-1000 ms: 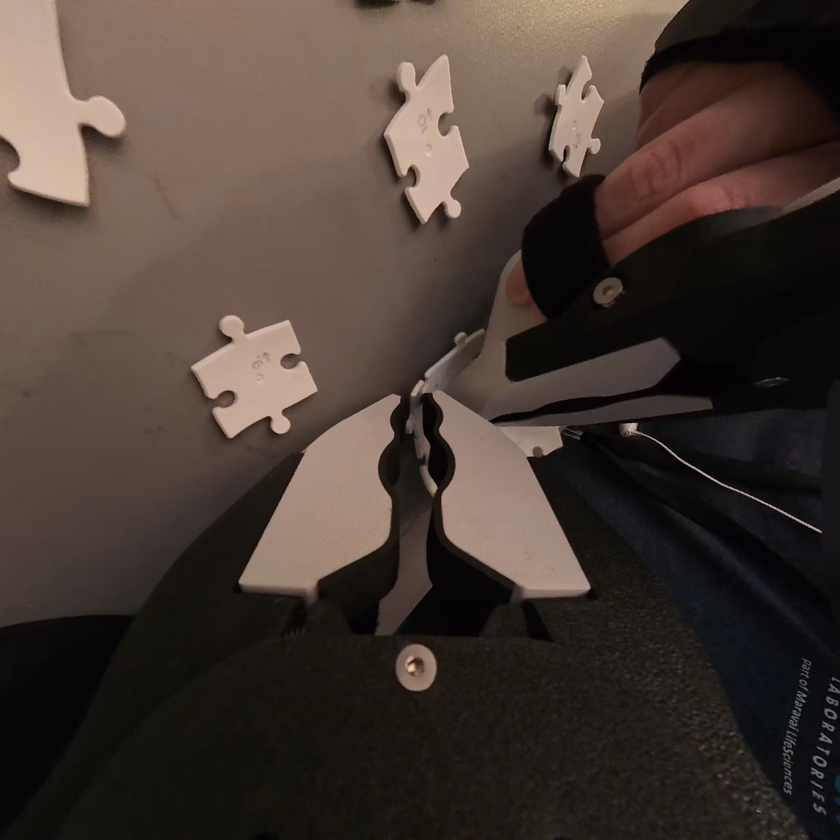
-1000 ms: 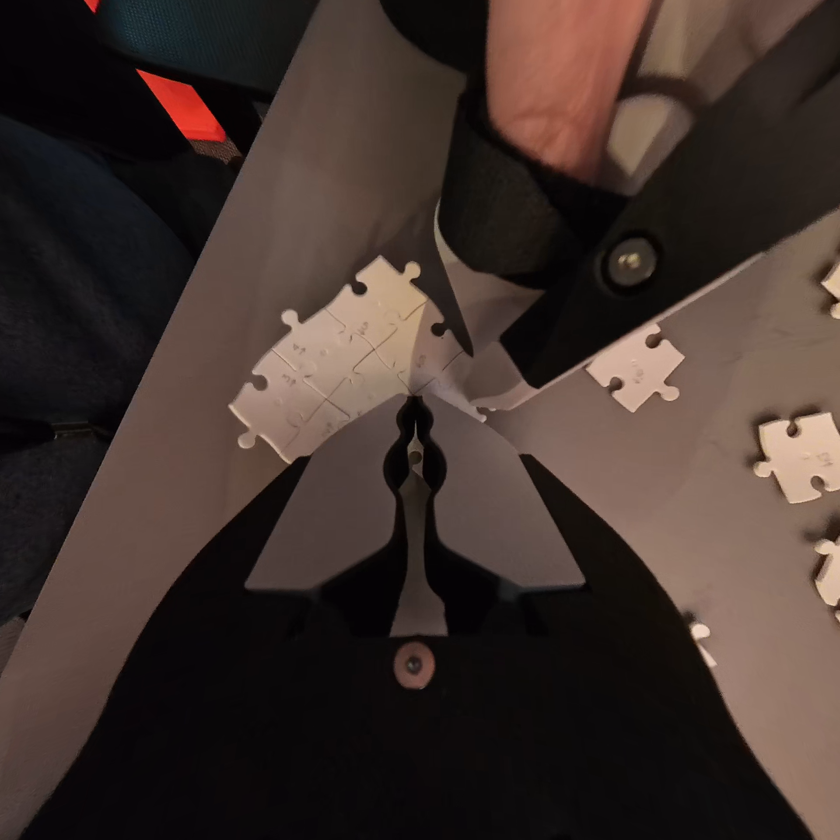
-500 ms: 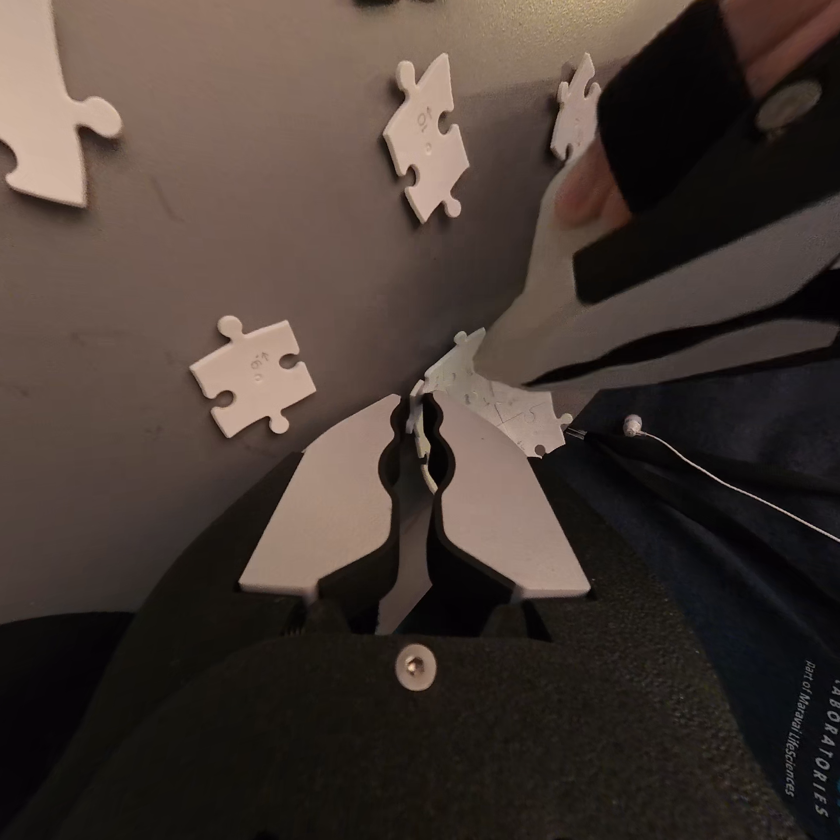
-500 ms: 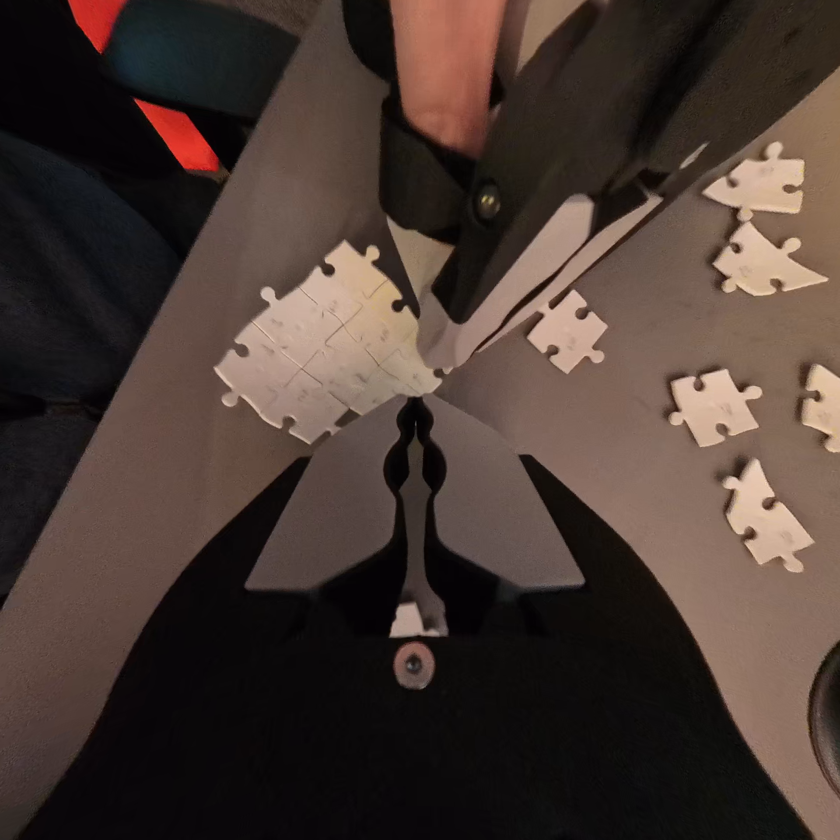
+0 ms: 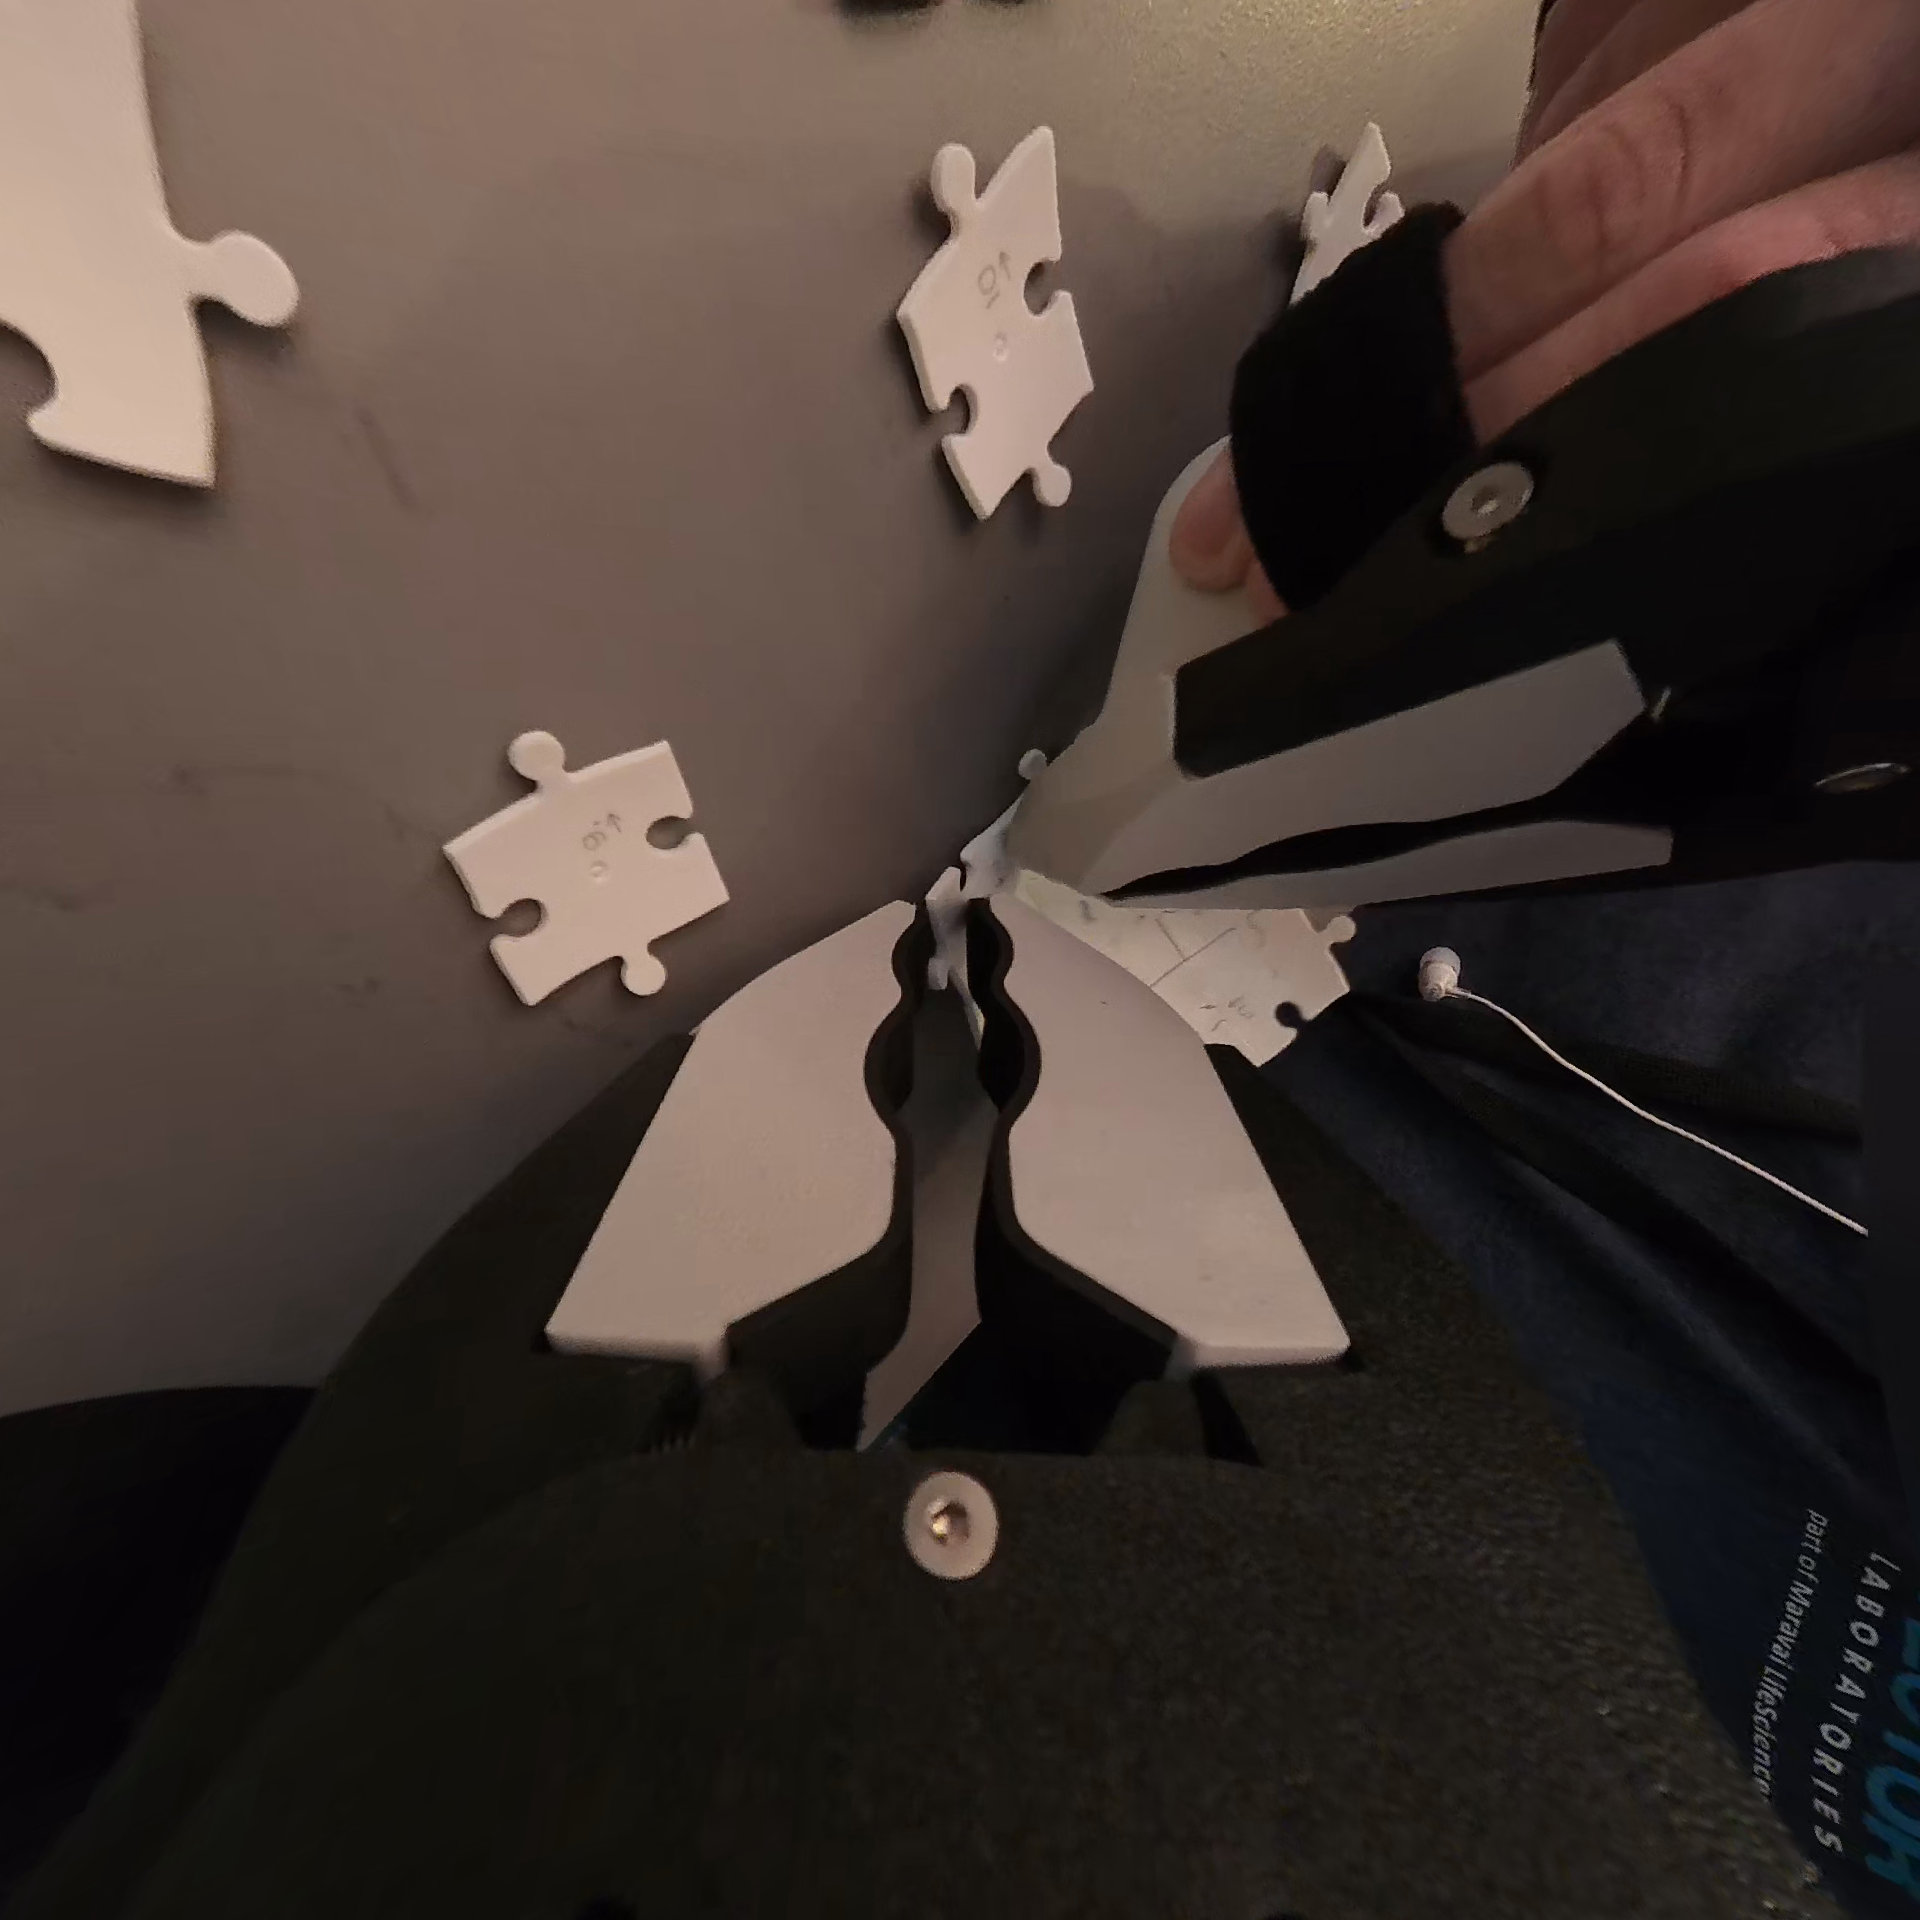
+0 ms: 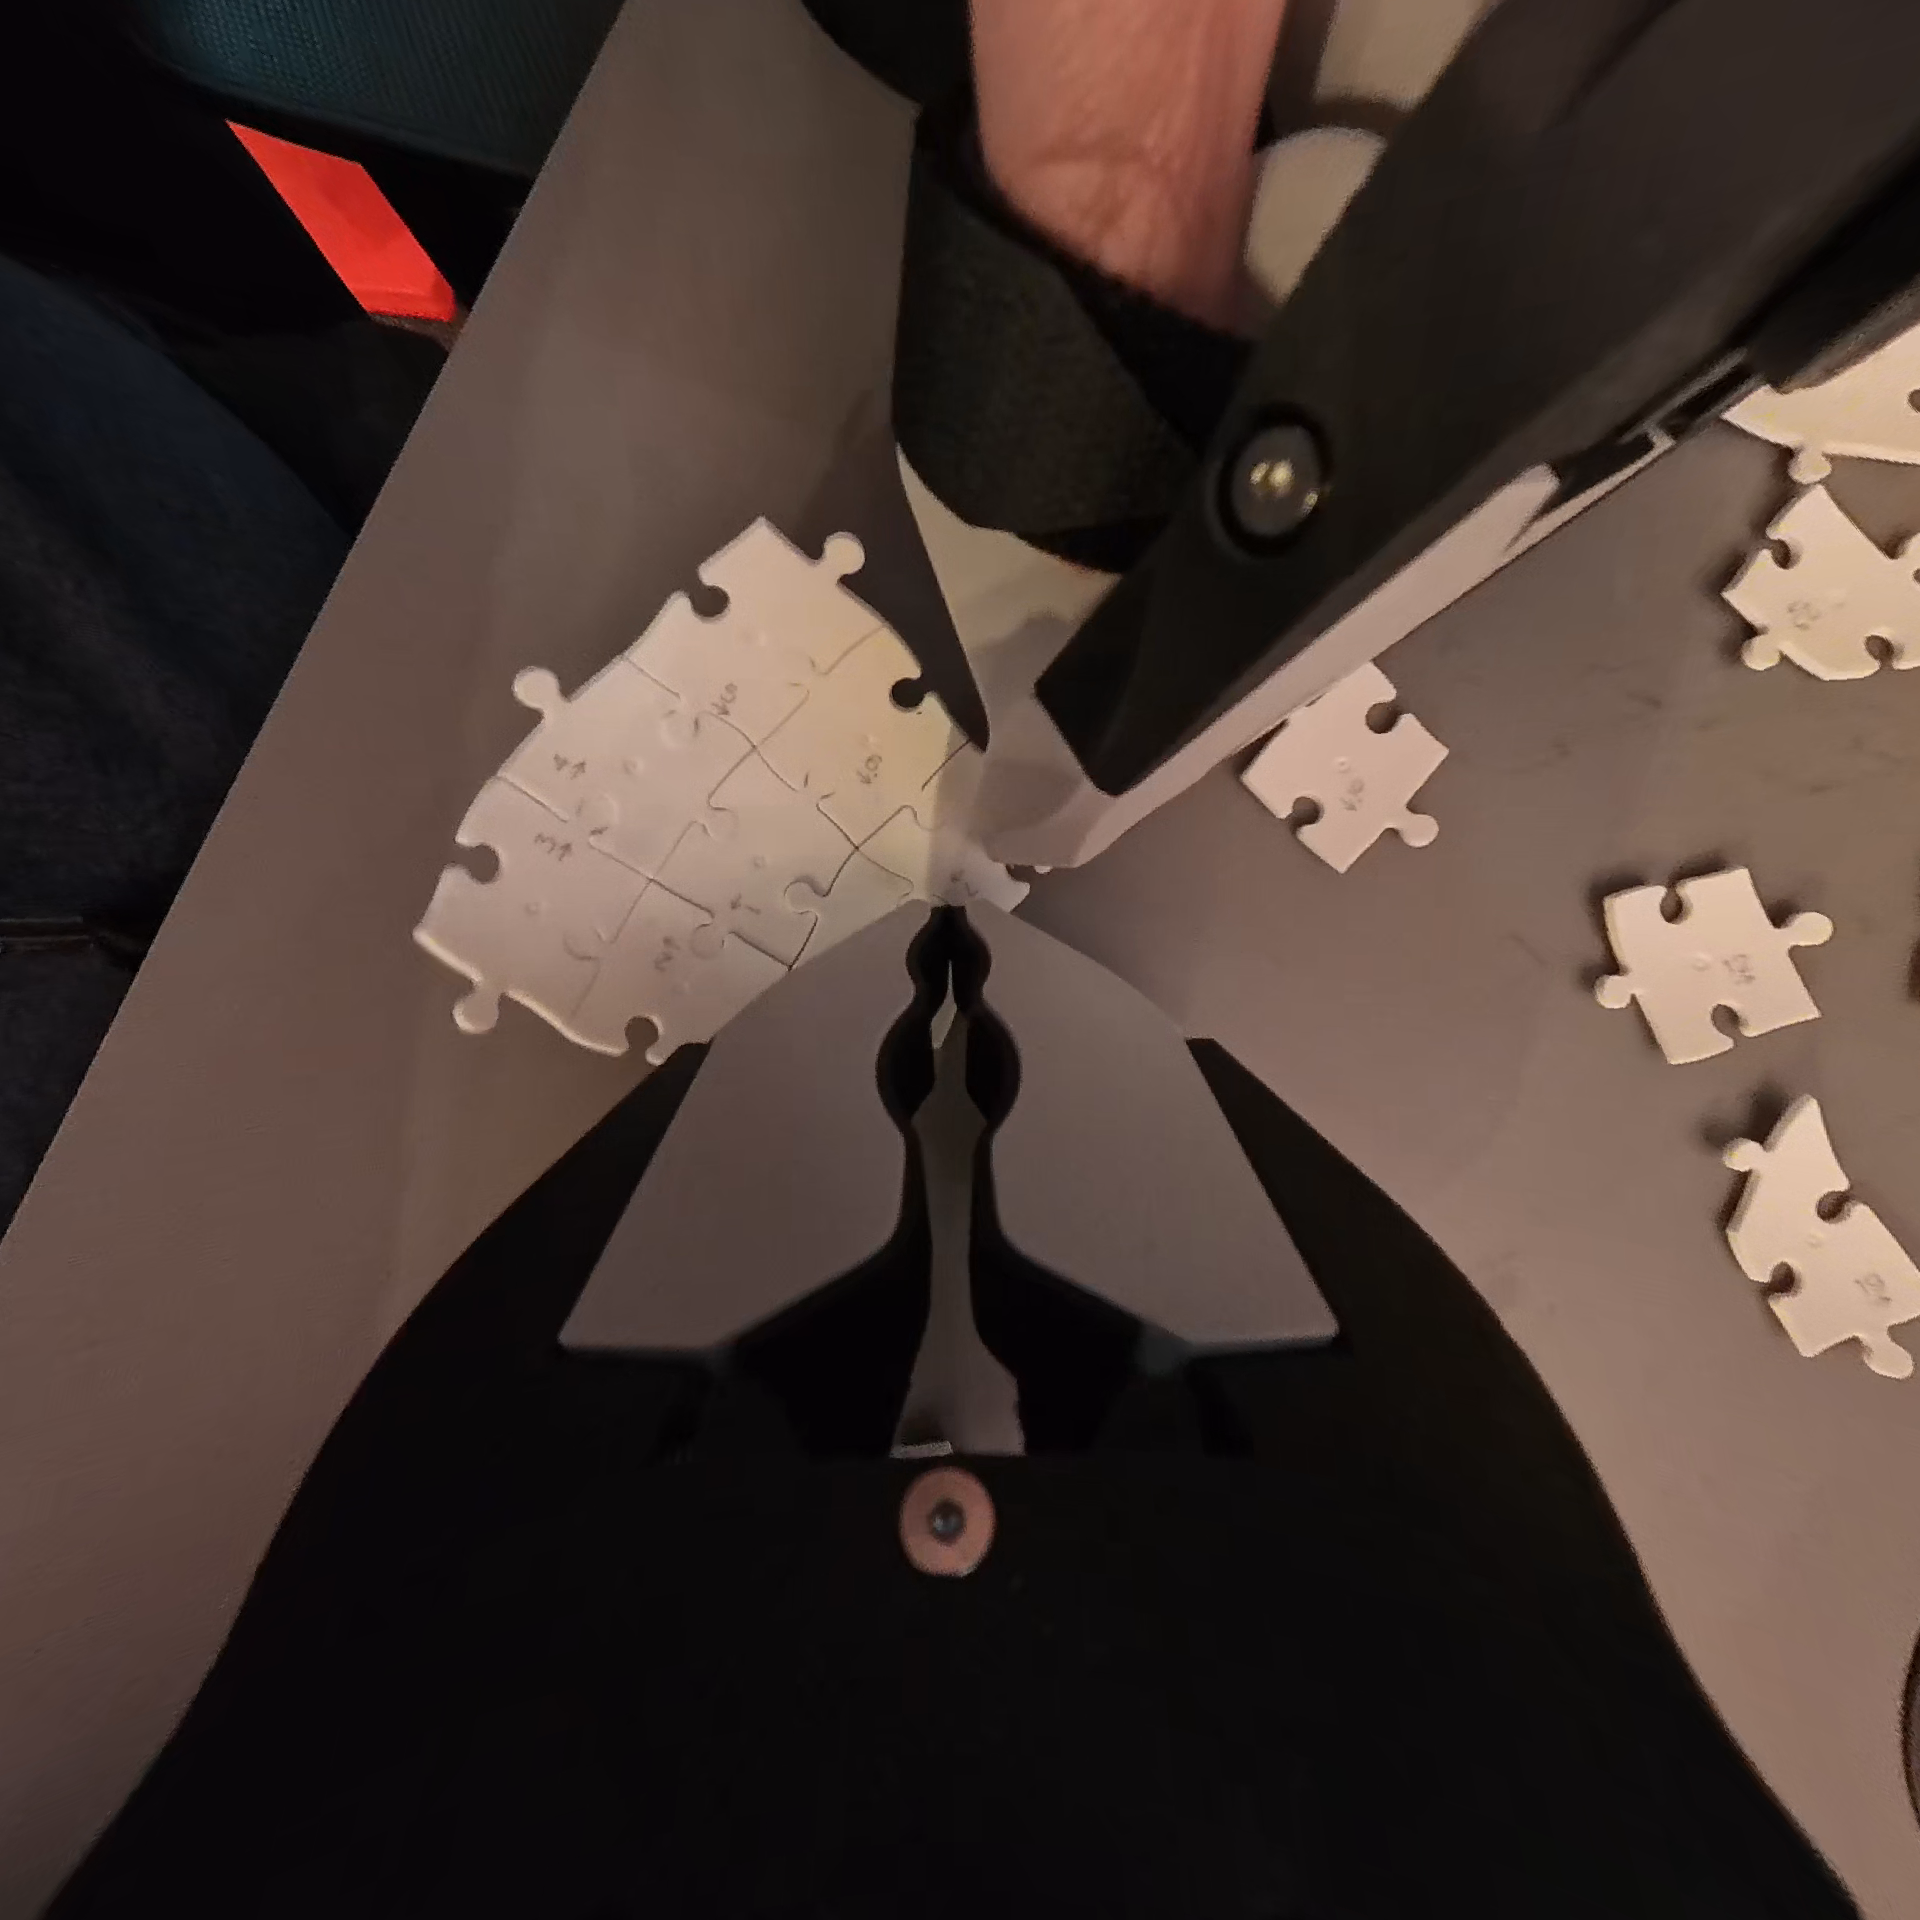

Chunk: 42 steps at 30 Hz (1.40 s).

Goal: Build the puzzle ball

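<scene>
The curved assembled puzzle section (image 6: pixel 675 831) lies at the grey worktop's (image 6: pixel 260 1247) near edge; the left tool (image 5: pixel 948 925) pinches its corner; the right tool (image 6: pixel 948 925), jaws clenched, tips touching that corner; loose pieces (image 5: pixel 587 868) lie nearby.

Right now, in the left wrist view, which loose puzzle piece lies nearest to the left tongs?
The loose piece just left of the left tongs. It lies alone on the grey table; the other loose pieces sit farther up.
</scene>
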### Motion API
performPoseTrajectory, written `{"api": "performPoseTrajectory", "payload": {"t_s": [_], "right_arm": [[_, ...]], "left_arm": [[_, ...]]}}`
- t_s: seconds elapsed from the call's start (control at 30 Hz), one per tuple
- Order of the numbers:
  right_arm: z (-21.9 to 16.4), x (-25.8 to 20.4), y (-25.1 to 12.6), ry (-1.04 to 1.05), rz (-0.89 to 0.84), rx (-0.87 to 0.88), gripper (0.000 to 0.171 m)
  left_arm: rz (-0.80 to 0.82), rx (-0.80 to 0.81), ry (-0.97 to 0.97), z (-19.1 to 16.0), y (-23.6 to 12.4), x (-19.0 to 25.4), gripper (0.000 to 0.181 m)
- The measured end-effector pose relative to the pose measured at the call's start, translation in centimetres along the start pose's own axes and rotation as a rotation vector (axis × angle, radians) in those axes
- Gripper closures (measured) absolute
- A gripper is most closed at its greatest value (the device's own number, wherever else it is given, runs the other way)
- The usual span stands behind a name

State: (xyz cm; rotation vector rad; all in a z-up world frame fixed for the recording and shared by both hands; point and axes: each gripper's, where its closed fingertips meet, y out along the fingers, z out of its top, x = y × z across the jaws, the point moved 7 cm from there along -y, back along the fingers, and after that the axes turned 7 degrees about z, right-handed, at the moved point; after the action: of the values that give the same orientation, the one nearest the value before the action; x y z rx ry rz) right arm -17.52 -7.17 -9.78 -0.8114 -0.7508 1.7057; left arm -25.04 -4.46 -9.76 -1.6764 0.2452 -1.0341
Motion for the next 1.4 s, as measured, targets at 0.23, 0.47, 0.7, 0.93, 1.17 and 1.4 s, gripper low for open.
{"api": "performPoseTrajectory", "payload": {"t_s": [0.23, 0.47, 0.7, 0.93, 1.17, 1.4], "right_arm": [[0.9, -1.2, -0.6, 0.008, 0.108, 0.084, 0.170], [0.6, -1.4, 0.6, 0.005, 0.112, 0.016, 0.170], [0.6, -1.6, 0.8, 0.003, 0.105, -0.004, 0.170], [0.6, -1.5, 0.9, 0.011, 0.110, 0.006, 0.170], [0.8, -0.9, -1.7, 0.051, 0.141, 0.119, 0.170], [0.4, -1.4, 0.4, 0.006, 0.130, 0.014, 0.170]], "left_arm": [[0.004, 0.020, -0.006, 0.0, -0.1, -0.1, 0.174], [0.019, 0.032, 0.002, -0.1, -0.2, -0.1, 0.174], [0.015, 0.036, 0.008, -0.1, -0.2, 0.0, 0.174], [0.024, 0.032, 0.012, 0.0, -0.2, 0.1, 0.174], [0.028, 0.031, 0.007, 0.0, -0.1, 0.0, 0.174], [0.028, 0.024, -0.002, 0.0, -0.1, 0.0, 0.173]]}}
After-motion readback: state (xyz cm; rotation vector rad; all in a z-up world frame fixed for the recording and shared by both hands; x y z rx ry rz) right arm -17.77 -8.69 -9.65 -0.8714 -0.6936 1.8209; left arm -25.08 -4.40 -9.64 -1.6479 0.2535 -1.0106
